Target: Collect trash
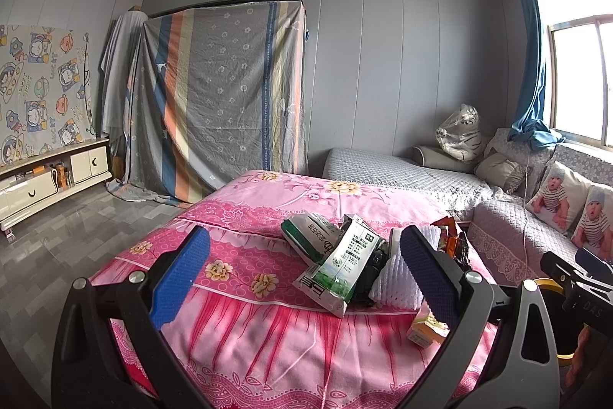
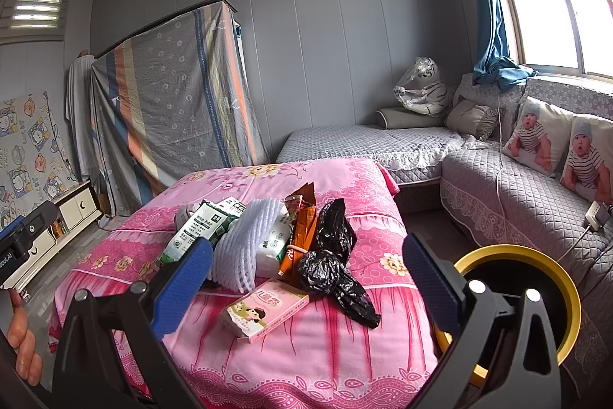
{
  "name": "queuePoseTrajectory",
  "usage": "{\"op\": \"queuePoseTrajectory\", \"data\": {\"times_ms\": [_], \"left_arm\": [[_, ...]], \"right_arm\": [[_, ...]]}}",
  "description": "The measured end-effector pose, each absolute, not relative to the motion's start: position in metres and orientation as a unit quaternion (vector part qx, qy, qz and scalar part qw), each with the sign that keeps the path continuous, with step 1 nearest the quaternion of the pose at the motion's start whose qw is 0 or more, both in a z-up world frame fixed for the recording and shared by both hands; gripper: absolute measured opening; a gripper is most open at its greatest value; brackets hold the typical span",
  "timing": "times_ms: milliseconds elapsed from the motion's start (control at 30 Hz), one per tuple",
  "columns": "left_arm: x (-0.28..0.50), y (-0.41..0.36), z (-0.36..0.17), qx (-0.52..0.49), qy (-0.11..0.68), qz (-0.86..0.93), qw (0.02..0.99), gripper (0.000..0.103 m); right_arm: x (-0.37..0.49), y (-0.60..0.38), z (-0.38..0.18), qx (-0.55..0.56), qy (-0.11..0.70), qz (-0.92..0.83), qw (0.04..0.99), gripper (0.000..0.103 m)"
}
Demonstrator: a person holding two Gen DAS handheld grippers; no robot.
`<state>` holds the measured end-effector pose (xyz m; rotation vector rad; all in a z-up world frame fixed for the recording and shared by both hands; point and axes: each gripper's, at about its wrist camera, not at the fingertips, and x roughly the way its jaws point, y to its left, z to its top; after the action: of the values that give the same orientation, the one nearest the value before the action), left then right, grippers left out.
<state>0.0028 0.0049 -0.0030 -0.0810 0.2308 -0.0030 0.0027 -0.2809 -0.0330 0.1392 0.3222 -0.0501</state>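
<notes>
Step in hand: the very start, by my reading; nothing is held and the whole heap of trash sits untouched on the pink-covered surface [image 2: 337,363].
Left tool [image 1: 302,275]: spread wide, empty, hovering above the near edge of the cloth and aimed at the left side of the heap.
Right tool [image 2: 306,278]: also spread wide and empty, hanging over the near right part of the heap.
Trash heap: bunched together in the middle of the cloth: two green-and-white milk cartons [image 1: 341,267] lying crossed, a white foam net [image 2: 241,248], an orange wrapper [image 2: 302,221], a crumpled black plastic bag [image 2: 337,263] and a small pink box [image 2: 264,307].
Nearest to right tool: the pink box lies flat, closest to the front edge, between the two fingers in that view; the black bag trails just beside it to the right.
Nearest to left tool: the upper carton, lying across the other, sits between its fingers and a little ahead.
Bin: a dark bin with a yellow rim [image 2: 571,290] stands low beside the right corner of the surface, partly hidden behind the right tool.
Next move, as I judge it: lower the right tool onto the pink box, close across its narrow sides, then carry it right and drop it in the bin.
Watch for: the bag and net are limp and may drag neighbours along.
</notes>
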Motion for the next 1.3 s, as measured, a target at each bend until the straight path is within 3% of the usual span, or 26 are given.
{"op": "queuePoseTrajectory", "data": {"times_ms": [700,933,1067,1200,1300], "left_arm": [[-0.012,0.006,-0.01,-0.035,0.083,-0.056,0.994,0.095],[0.026,0.008,-0.034,-0.006,0.147,-0.097,0.984,0.095],[0.059,0.015,-0.053,0.029,0.154,-0.087,0.984,0.095],[0.094,0.022,-0.069,0.023,0.224,-0.09,0.97,0.095],[0.11,0.015,-0.078,0.074,0.244,-0.098,0.962,0.095]], "right_arm": [[0.012,-0.301,-0.03,0.089,0.156,0.01,0.984,0.096],[0.067,-0.35,-0.049,0.192,0.24,0.121,0.944,0.096],[0.101,-0.358,-0.07,0.184,0.309,0.141,0.922,0.096],[0.122,-0.356,-0.089,0.155,0.348,0.146,0.913,0.096],[0.14,-0.359,-0.104,0.176,0.379,0.157,0.895,0.096]]}}
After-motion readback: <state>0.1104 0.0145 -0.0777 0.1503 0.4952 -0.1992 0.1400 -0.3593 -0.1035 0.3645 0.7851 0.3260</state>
